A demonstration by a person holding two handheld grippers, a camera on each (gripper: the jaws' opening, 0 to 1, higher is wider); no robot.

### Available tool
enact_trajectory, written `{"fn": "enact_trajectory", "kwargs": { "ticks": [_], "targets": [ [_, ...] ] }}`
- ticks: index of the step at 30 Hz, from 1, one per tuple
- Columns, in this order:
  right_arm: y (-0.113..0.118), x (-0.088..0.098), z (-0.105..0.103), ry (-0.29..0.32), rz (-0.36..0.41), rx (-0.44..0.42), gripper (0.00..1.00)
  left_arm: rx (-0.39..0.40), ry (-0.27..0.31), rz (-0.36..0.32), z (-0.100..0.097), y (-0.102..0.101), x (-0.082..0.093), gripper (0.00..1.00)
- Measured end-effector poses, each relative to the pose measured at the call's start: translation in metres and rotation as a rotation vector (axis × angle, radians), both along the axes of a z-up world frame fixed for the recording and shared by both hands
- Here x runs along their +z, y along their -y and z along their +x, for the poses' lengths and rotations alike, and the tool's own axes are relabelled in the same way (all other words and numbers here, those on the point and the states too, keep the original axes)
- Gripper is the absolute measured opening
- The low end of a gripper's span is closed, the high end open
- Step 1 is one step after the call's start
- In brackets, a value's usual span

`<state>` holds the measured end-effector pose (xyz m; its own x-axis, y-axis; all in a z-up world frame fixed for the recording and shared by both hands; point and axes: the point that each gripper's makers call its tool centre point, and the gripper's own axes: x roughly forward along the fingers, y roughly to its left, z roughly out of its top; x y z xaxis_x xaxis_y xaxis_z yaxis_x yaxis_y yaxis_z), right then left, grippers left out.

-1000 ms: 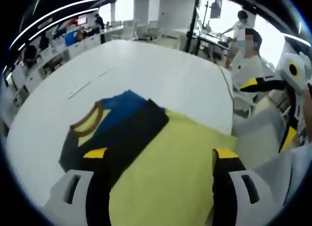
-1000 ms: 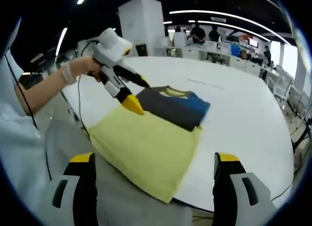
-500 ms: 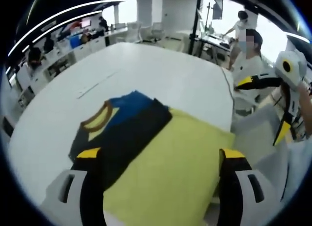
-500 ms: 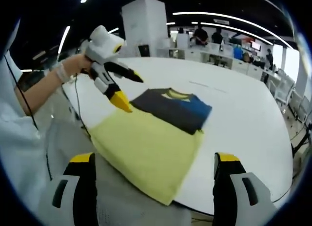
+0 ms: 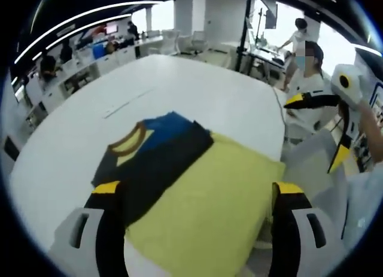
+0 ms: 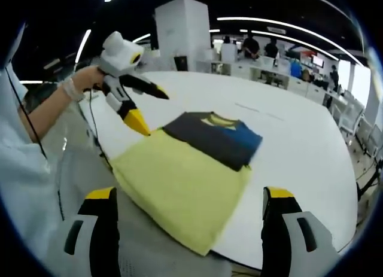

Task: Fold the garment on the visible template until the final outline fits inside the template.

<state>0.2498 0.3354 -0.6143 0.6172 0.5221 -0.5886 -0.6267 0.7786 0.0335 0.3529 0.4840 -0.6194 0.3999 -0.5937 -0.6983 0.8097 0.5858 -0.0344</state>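
The folded garment (image 6: 214, 136) is lying on the white counter (image 6: 299, 151), top edge overlapping the yellow template (image 6: 182, 184), which is hanging off the near edge. Left tool (image 6: 146, 112) is hovering above the template's corner with jaws spread wide, not touching; a second ago it was right down at the fabric. Right tool (image 6: 188, 229) is also gaping, empty, well back.

I can read no text, label, brand, number or sign in either of my views; the garment (image 6: 212, 137) ahead of my claws bears no legible print, and the distant screens are too blurred to read.
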Motion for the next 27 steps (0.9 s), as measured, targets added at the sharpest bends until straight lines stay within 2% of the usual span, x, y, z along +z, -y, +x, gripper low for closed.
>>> {"fn": "enact_trajectory", "kwargs": {
  "ticks": [5,14,27],
  "targets": [
    [-0.001,0.001,0.002,0.002,-0.008,0.008,1.00,0.025,0.017,-0.011,-0.002,-0.010,0.006,1.00],
    [-0.004,0.004,0.005,0.009,-0.010,0.016,1.00,0.058,0.003,-0.005,-0.016,-0.027,0.007,1.00],
    [-0.003,0.004,0.006,0.010,-0.019,0.025,1.00,0.092,0.052,-0.029,-0.028,-0.042,0.025,1.00]
  ]
}}
